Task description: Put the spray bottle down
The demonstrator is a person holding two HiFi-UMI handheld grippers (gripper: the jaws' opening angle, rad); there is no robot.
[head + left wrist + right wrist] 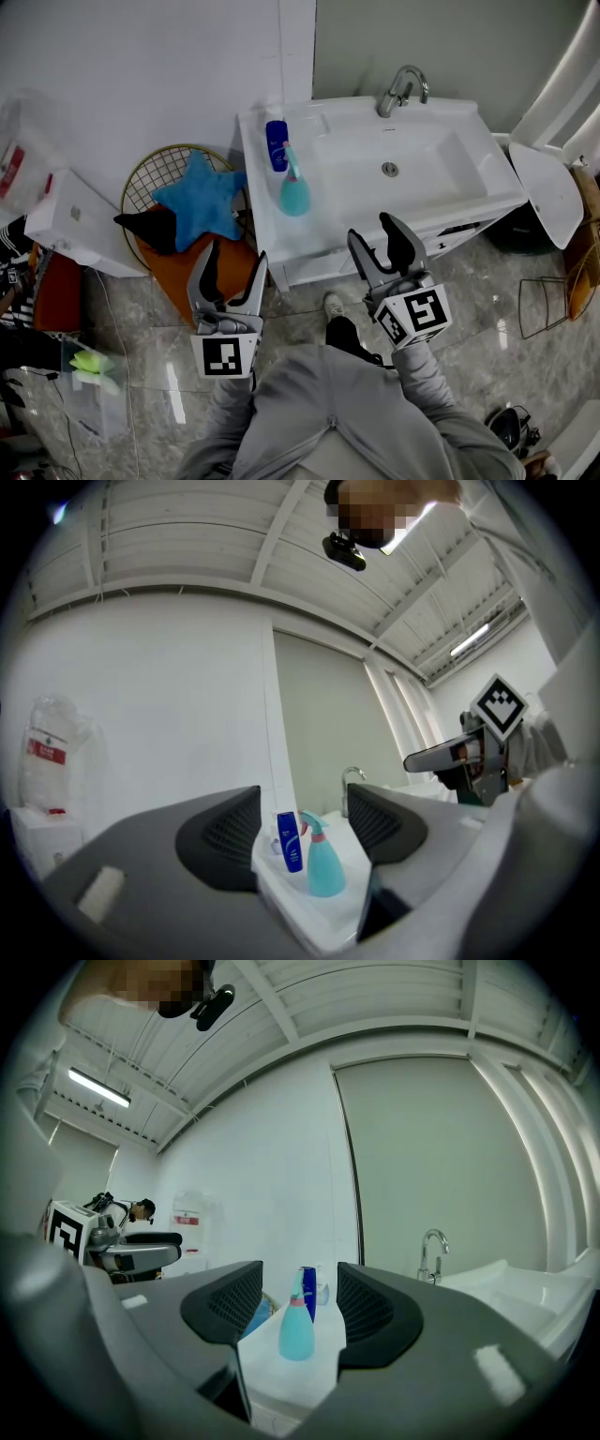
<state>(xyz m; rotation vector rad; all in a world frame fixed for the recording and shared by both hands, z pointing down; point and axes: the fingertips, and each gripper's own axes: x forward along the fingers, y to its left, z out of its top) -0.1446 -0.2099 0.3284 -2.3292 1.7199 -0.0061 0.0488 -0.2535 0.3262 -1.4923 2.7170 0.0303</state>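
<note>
**Tongs.** The left tongs (pixel 234 253) stand wide apart with nothing between them. The right tongs (pixel 373 228) are likewise spread wide and empty. Both are held up short of the basin (pixel 441 150), on the person's side of it. The left pair is in front of the bench's left ledge. The right pair is in front of the basin's near rim. Neither pair touches anything.

**Near ground.** A shoe (pixel 334 305) shows on the stone floor (pixel 469 300) between the two tongs, nearer than the basin.

**Bench.** The white bench (pixel 267 225) carries the basin in its middle and right part.

**Task item.** The spray bottle (pixel 293 192) is teal with a pink collar. It stands upright on the flat ledge to the left of the basin, near the front edge. It is well apart from both tongs. Each gripper view shows it through the open gap, standing free.

**Further items.**
- A dark blue bottle (pixel 277 145) stands upright on the same ledge, left of the basin and just behind the spray bottle. Whether the two touch cannot be judged.
- A chrome tap (pixel 403 89) rises at the basin's far rim.

**Left of the basin, on the floor.** A wire basket (pixel 150 173) holds a blue star-shaped cushion (pixel 200 202). Beyond it stands a white box (pixel 75 220).
</note>
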